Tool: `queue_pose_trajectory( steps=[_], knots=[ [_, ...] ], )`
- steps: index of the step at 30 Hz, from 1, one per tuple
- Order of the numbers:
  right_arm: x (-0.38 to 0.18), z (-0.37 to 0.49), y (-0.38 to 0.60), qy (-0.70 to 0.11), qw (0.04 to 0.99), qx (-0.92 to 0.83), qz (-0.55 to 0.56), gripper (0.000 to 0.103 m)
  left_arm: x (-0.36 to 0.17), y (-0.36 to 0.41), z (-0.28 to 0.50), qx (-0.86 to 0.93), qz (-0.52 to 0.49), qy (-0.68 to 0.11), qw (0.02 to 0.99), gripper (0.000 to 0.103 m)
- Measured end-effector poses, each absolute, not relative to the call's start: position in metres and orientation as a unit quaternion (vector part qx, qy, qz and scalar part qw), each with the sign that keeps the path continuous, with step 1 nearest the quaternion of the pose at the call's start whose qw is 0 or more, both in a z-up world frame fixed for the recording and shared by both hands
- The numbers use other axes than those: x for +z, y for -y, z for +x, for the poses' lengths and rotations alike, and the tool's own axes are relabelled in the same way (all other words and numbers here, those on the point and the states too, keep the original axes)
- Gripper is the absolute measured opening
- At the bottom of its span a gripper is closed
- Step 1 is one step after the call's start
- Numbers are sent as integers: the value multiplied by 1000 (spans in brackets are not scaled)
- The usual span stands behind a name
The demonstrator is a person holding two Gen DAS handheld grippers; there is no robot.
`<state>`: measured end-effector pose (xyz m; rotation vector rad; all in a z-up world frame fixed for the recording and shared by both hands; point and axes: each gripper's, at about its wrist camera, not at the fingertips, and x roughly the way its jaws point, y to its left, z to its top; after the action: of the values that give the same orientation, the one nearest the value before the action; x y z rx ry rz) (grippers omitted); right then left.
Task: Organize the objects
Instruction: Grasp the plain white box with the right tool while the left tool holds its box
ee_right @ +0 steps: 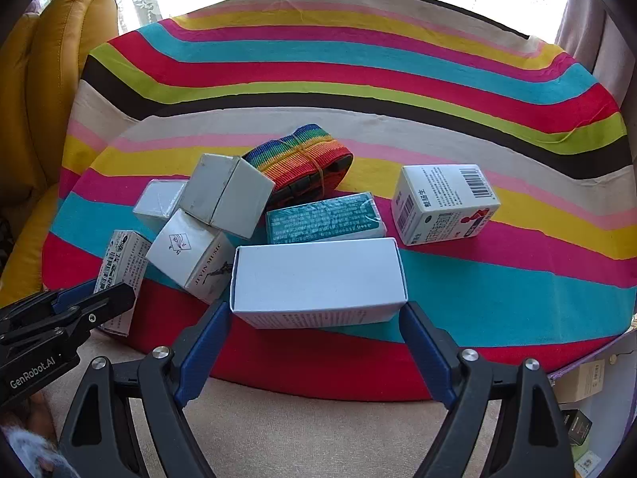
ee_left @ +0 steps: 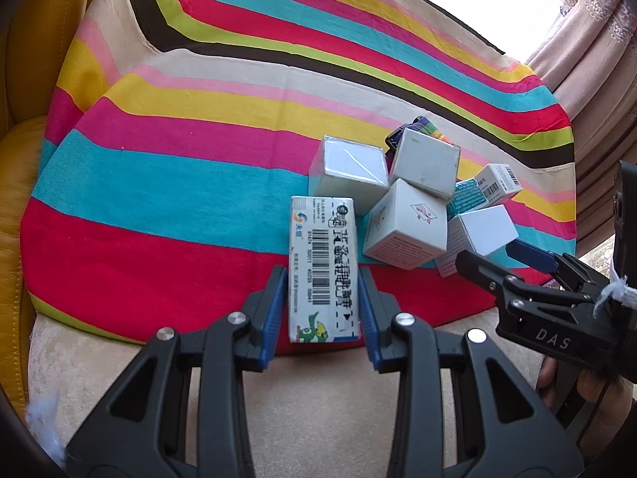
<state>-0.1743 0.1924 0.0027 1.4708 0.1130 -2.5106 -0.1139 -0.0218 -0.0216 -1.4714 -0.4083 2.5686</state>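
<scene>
Currently left gripper clenches a barcoded white carton; right gripper gapes astride a pale blue box, unclamped; closing seems next.

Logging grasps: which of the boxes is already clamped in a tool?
The barcode box, pinched between the left tool pads. The right tool only straddles the long white box; the others lie free.

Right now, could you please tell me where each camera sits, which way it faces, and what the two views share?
Left wrist: on the left gripper, looking down along its fingers, which are shut on the barcode box; the right gripper and a hand show at right.
Right wrist: on the right gripper, looking down along open fingers flanking the long white box; the left gripper shows at left.
Shared: the box pile, the striped cloth, both grippers.
</scene>
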Motion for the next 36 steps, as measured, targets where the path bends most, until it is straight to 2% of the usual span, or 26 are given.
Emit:
queue_pose_trajectory(
  steps=[17,24,36],
  knots=[
    [5,-179,-195,-38,131,-861,491,89,-23,22,-114,857,-491,138,80,39],
    [20,-178,-199,-49,176,-860,476,103,-25,24,-113,856,-490,145,84,39],
    [6,-192,-183,-93,183,-847,490,103,-25,25,-113,855,-490,148,85,39]
  ],
)
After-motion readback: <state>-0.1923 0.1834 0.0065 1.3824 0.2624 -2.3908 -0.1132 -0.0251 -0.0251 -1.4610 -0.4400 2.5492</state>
